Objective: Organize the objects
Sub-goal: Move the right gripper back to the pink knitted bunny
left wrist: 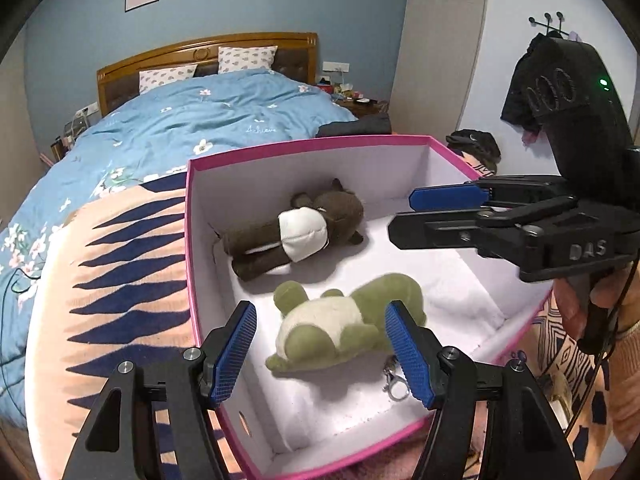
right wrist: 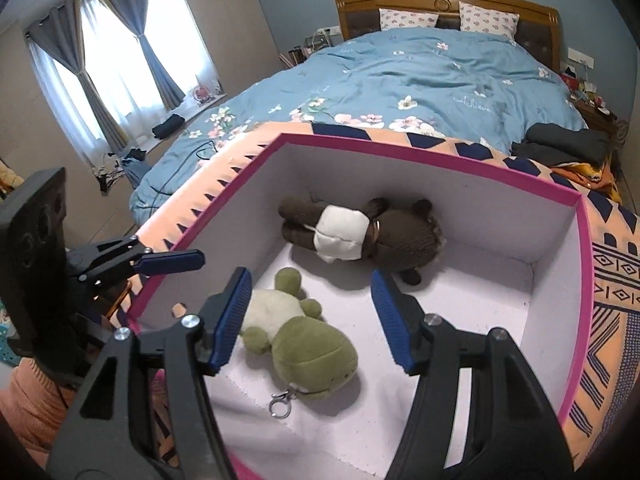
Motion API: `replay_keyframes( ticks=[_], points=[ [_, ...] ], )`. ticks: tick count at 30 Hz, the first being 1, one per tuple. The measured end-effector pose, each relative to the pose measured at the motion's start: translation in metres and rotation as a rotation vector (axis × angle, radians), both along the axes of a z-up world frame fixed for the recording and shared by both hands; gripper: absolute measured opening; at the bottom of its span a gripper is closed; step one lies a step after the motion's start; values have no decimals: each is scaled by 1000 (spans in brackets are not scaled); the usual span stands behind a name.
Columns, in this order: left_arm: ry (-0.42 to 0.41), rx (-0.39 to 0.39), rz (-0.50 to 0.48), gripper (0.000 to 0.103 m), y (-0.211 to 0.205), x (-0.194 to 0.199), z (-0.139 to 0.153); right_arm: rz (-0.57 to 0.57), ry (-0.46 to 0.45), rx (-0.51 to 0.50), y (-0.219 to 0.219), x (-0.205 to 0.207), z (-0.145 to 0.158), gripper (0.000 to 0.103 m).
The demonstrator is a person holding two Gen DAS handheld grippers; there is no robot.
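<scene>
Blue-padded fingers of my left gripper (left wrist: 320,354) sit nearest the lens, jaws about half open and holding nothing; the green plush (left wrist: 344,320) lies between and just beyond the pads, not pressed by either. My right gripper (right wrist: 310,320) reads the same in its own view: jaws roughly half open, empty, hovering over the box floor with the green toy under its left pad.

Task things: both toys are already inside the pink-rimmed box (left wrist: 304,145); the brown plush (left wrist: 296,230) lies on its side at 11 o'clock from the green one, near the far-left wall; the two toys lie near each other but apart.

Step in hand, as I judge it: release is done or nearly so, and both tools need to lift clear. To do it well I keep the jaws apart, rise straight up before moving sideways, and watch the metal keyring clasp (left wrist: 395,388) just beside my left gripper's right pad; it could snag a finger and drag the toy out.

Around: box rests on a peach-and-navy patterned blanket (left wrist: 132,280) at the foot of a bed with a blue floral duvet (left wrist: 208,120); dark folded clothes (right wrist: 560,140) lie at 2 o'clock beyond the box in the right view.

In the way: the box walls stand high on all sides, so any sideways exit risks knocking the rim; the two grippers face each other across the box and are near enough to clash if both withdraw inward.
</scene>
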State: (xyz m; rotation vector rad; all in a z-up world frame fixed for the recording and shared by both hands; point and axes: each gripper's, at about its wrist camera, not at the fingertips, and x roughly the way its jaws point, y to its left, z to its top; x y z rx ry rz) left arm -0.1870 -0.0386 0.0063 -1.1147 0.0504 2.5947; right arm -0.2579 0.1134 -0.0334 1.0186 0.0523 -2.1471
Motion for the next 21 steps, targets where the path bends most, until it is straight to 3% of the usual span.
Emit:
replay_keyframes(
  ticks=[9,14,19,21],
  points=[
    [11,-6,-42,69,10,23,2,41,41,-4,11,43,3,68],
    [54,56,-63,70,9,50,11,54,64,-70,29,72,10,68],
    [115,88,-81,76,8,83,19,88,119,-93,42,120,11,69],
    [137,93,-84,84,8,98,20,103,120,-84,41,134,6,69]
  ],
)
